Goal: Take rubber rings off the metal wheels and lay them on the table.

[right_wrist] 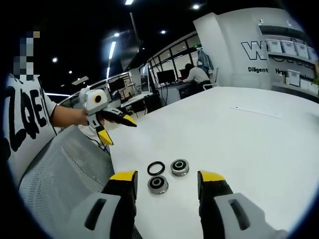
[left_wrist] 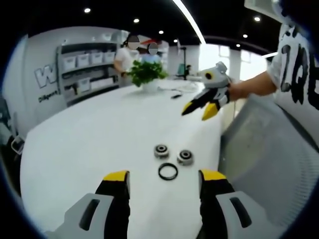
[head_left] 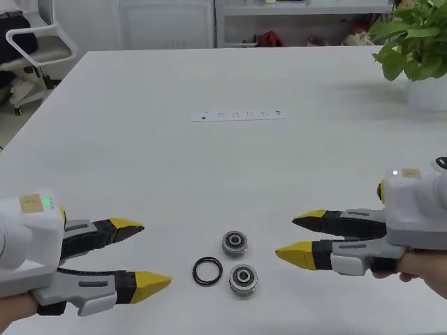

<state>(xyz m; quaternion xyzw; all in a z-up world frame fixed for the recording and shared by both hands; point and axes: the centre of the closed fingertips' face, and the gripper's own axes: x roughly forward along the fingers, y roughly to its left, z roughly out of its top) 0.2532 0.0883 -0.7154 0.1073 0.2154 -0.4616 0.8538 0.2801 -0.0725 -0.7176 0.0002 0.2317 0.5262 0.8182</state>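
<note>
Two small metal wheels lie on the white table, one (head_left: 235, 243) just behind the other (head_left: 242, 278). A black rubber ring (head_left: 207, 271) lies flat to their left, loose from the wheels. My left gripper (head_left: 142, 254) hovers left of the ring, open and empty. Right of the wheels my right gripper (head_left: 299, 239) is open too, holding nothing. The left gripper view has the ring (left_wrist: 168, 171) nearest, both wheels (left_wrist: 161, 151) (left_wrist: 185, 157) beyond it. In the right gripper view the ring (right_wrist: 156, 168) and wheels (right_wrist: 180, 167) (right_wrist: 158, 184) lie ahead between the jaws.
A flush socket strip (head_left: 241, 114) is set in the table's middle. A potted plant (head_left: 415, 43) stands at the far right corner. An office chair (head_left: 31, 52) is beyond the table's left side. People stand by shelves (left_wrist: 134, 52) in the background.
</note>
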